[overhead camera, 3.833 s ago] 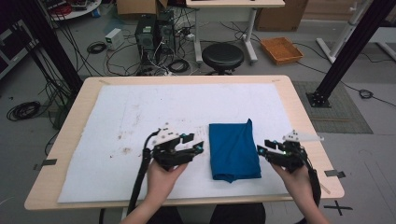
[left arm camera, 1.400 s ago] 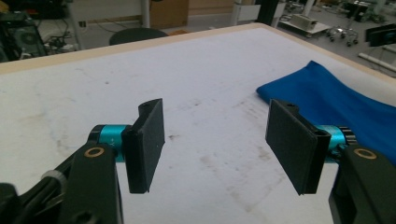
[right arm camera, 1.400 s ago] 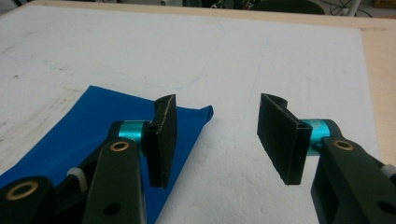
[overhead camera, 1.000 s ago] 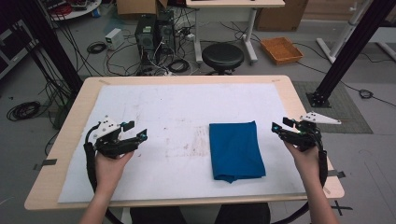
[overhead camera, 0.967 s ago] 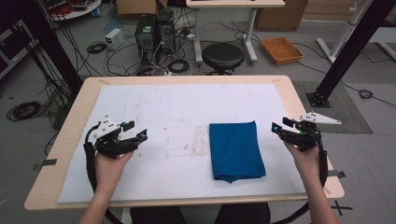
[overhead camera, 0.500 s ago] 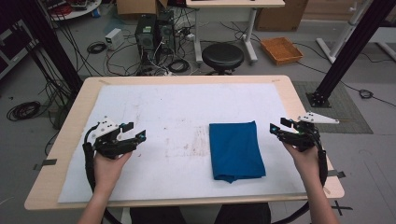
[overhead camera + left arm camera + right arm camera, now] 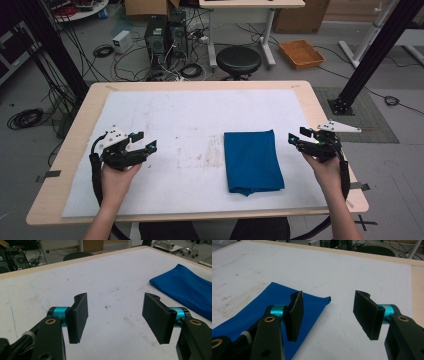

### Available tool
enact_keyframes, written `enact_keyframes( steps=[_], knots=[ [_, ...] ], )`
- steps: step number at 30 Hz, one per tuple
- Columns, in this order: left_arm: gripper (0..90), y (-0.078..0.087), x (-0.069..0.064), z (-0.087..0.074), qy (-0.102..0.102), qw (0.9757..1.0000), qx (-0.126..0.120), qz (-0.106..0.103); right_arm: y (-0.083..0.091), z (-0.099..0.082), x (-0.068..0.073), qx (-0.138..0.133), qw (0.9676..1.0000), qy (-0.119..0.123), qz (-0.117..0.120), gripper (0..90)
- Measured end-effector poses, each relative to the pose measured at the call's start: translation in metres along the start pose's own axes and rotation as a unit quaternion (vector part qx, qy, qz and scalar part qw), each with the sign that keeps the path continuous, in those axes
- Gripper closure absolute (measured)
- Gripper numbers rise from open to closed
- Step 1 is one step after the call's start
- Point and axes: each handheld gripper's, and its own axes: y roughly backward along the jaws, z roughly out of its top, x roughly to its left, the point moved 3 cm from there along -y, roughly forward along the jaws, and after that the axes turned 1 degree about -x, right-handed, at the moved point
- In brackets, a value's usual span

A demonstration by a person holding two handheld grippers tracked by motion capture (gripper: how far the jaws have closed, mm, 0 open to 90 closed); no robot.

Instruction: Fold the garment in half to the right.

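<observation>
The table [image 7: 70,150] carries a white sheet [image 7: 200,120], stained near its middle. The folded blue cloth [image 7: 252,160] lies flat on the sheet, right of the stains. The left gripper [image 7: 145,146] hovers well to the cloth's left, its 2 jaws spread apart, nothing between them. The right gripper [image 7: 295,139] sits just beside the cloth's right edge, jaws likewise apart and empty.

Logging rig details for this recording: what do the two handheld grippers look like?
Both are black. The left gripper and right gripper each have two flat rectangular black jaws on teal cylindrical mounts, with brass-coloured pivot screws. Each carries a grey three-cornered plate and trails a black cable. Forearms appear bare.
</observation>
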Motion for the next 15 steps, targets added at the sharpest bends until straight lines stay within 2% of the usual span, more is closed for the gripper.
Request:
enact_keyframes(
  steps=[15],
  knots=[
    [37.5,-0.0018,-0.0022,-0.0016,-0.002,1.0000,0.003,-0.005,-0.0020,-0.0028,-0.0027,0.001,1.0000,0.004,0.003,41.2]
  ],
)
